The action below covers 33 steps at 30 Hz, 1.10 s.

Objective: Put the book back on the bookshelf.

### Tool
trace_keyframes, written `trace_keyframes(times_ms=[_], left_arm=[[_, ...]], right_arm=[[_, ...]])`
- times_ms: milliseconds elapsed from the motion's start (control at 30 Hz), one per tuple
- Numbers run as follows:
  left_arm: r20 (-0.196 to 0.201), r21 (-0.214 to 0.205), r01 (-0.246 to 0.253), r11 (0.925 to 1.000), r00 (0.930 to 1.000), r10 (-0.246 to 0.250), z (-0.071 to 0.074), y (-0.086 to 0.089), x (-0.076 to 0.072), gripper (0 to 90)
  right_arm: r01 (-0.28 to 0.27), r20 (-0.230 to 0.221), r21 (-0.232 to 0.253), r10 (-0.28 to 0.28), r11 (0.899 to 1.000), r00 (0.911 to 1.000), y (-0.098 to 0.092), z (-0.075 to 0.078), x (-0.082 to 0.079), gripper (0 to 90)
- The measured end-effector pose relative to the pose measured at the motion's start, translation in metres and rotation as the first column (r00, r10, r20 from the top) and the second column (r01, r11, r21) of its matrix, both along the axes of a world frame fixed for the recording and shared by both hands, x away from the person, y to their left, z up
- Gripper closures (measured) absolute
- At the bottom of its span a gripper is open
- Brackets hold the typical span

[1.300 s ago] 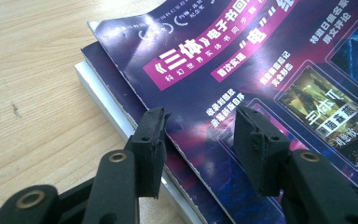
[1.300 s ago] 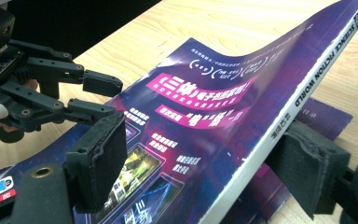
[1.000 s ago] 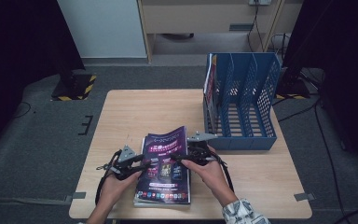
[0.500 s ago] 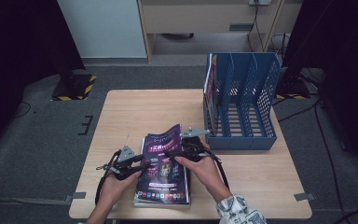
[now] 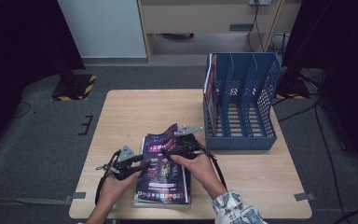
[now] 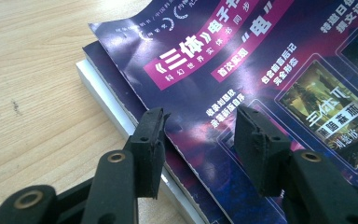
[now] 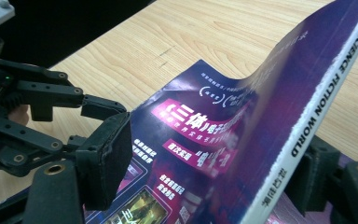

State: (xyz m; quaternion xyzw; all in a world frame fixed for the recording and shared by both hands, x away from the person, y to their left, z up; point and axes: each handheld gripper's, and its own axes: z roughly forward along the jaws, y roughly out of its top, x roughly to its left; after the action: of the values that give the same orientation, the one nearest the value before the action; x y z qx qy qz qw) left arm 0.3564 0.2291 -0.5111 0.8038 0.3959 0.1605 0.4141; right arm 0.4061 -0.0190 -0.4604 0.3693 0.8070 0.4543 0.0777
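Bench (image 5: 135,107) of pale wood carries everything, and at its far right corner stands a blue file rack (image 5: 242,105) with slotted walls, a thin publication upright in its leftmost compartment. Near the front edge lies a small stack of magazines (image 5: 164,195), squared up, white page edges showing along one side. The top magazine (image 5: 161,158) is the thing being worked: a glossy cover in deep purple and magenta, with slanted pink banners of white Chinese lettering and small framed pictures (the white spine reads "SCIENCE FICTION WORLD" in the right gripper view). Its far right portion is lifted and bowed upward, while the near part lies flat on the stack.

Right hand-held gripper (image 5: 179,148) has its jaws on either side of that raised spine edge; they have just been closing, one pad plainly apart from the cover, the other close behind the spine, so no clamp shows. Left hand-held gripper (image 5: 140,164) sits at the magazine's left edge, jaws apart, resting over the cover's rim without pinching it.
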Motion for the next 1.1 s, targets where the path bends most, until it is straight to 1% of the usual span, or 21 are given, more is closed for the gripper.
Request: trace_keyframes(times_ms=[33, 200, 233, 267, 333, 367, 433, 533, 600, 700, 733, 767, 800, 833, 867, 900, 967, 1000, 1033, 1100], left_arm=[[0.0, 0.0, 0.0, 1.0, 1.0, 0.0, 0.0, 0.0, 0.0, 52.3], [0.0, -0.001, 0.0, 1.0, 1.0, 0.0, 0.0, 0.0, 0.0, 52.3], [0.001, -0.001, 0.001, 1.0, 1.0, -0.001, 0.0, 0.0, 0.0, 52.3], [0.0, -0.001, 0.001, 1.0, 1.0, -0.001, 0.0, 0.0, 0.0, 52.2], [0.001, -0.002, 0.0, 1.0, 1.0, 0.0, 0.0, 0.0, 0.0, 52.3], [0.001, -0.001, 0.001, 1.0, 1.0, -0.001, 0.0, 0.0, 0.0, 52.3], [0.002, -0.002, 0.001, 1.0, 1.0, -0.001, 0.0, 0.0, 0.0, 52.2], [0.002, -0.002, 0.001, 1.0, 1.0, -0.001, 0.0, 0.0, 0.0, 52.2], [0.003, -0.003, 0.001, 1.0, 1.0, -0.001, 0.0, 0.0, 0.0, 52.2], [0.003, -0.003, 0.001, 1.0, 1.0, -0.001, 0.0, 0.0, 0.0, 52.2], [0.003, -0.003, 0.002, 1.0, 1.0, -0.002, 0.0, 0.0, 0.0, 52.2], [0.003, -0.005, 0.002, 1.0, 1.0, -0.002, 0.0, 0.0, 0.0, 52.2], [0.003, -0.005, 0.001, 1.0, 1.0, -0.001, 0.0, 0.001, 0.0, 52.0], [0.002, -0.007, 0.002, 1.0, 1.0, -0.002, 0.0, 0.001, 0.0, 51.5], [-0.001, -0.007, 0.006, 1.0, 1.0, -0.006, 0.0, 0.001, 0.001, 50.7], [-0.007, -0.012, 0.007, 0.9999, 0.9999, -0.007, 0.0, 0.0, 0.0, 49.0], [-0.008, -0.012, 0.008, 0.9999, 0.9999, -0.008, 0.0, 0.0, 0.0, 47.1], [-0.009, -0.014, 0.01, 0.9999, 0.9999, -0.01, 0.0, 0.0, 0.0, 46.8], [-0.01, -0.015, 0.01, 0.9998, 0.9999, -0.01, 0.0, 0.0, 0.001, 46.4], [-0.005, -0.015, 0.008, 0.9998, 1.0, -0.008, 0.0, 0.0, 0.001, 45.9]], right_arm=[[-0.003, 0.005, -0.007, 0.003, 1.0, 1.0, 0.0, -0.001, 0.001, 27.2], [-0.006, -0.007, -0.026, 0.005, 1.0, 1.0, 0.003, -0.005, 0.003, 27.8], [-0.003, -0.017, -0.032, 0.002, 0.999, 0.9999, 0.003, -0.005, 0.002, 27.8], [-0.007, -0.009, -0.041, 0.007, 0.999, 0.9999, 0.004, -0.006, 0.003, 28.1], [-0.008, -0.026, -0.057, 0.006, 0.998, 0.9996, 0.005, -0.009, 0.003, 28.5], [-0.009, -0.026, -0.067, 0.008, 0.998, 0.9996, 0.006, -0.011, 0.004, 29.2], [-0.01, -0.036, -0.069, 0.008, 0.998, 0.9993, 0.006, -0.014, 0.004, 31.1], [-0.002, -0.032, -0.081, 0.0, 0.997, 0.9995, 0.006, -0.015, 0.004, 37.8], [0.008, -0.026, -0.092, -0.01, 0.996, 0.9996, 0.005, -0.016, 0.005, 44.1], [0.033, -0.043, -0.087, -0.037, 0.996, 0.9984, 0.003, -0.016, 0.006, 51.1], [0.047, -0.055, -0.082, -0.051, 0.996, 0.9972, 0.003, -0.016, 0.006, 53.3], [0.053, -0.052, -0.079, -0.058, 0.995, 0.997, 0.002, -0.016, 0.006, 55.3], [0.063, -0.067, -0.077, -0.068, 0.995, 0.9954, 0.002, -0.015, 0.006, 58.1], [0.07, -0.055, -0.071, -0.074, 0.995, 0.9958, 0.001, -0.015, 0.007, 61.3], [0.08, -0.067, -0.068, -0.085, 0.994, 0.9941, 0.0, -0.014, 0.006, 63.7], [0.089, -0.067, -0.057, -0.093, 0.994, 0.9934, 0.0, -0.013, 0.007, 65.7], [0.093, -0.054, -0.05, -0.096, 0.994, 0.994, -0.002, -0.011, 0.008, 69.8], [0.099, -0.058, -0.047, -0.101, 0.994, 0.9931, -0.002, -0.01, 0.008, 71.6], [0.101, -0.049, -0.034, -0.103, 0.994, 0.9935, -0.002, -0.008, 0.008, 73.7], [0.095, -0.037, -0.024, -0.096, 0.995, 0.9947, -0.003, -0.006, 0.009, 75.3]])
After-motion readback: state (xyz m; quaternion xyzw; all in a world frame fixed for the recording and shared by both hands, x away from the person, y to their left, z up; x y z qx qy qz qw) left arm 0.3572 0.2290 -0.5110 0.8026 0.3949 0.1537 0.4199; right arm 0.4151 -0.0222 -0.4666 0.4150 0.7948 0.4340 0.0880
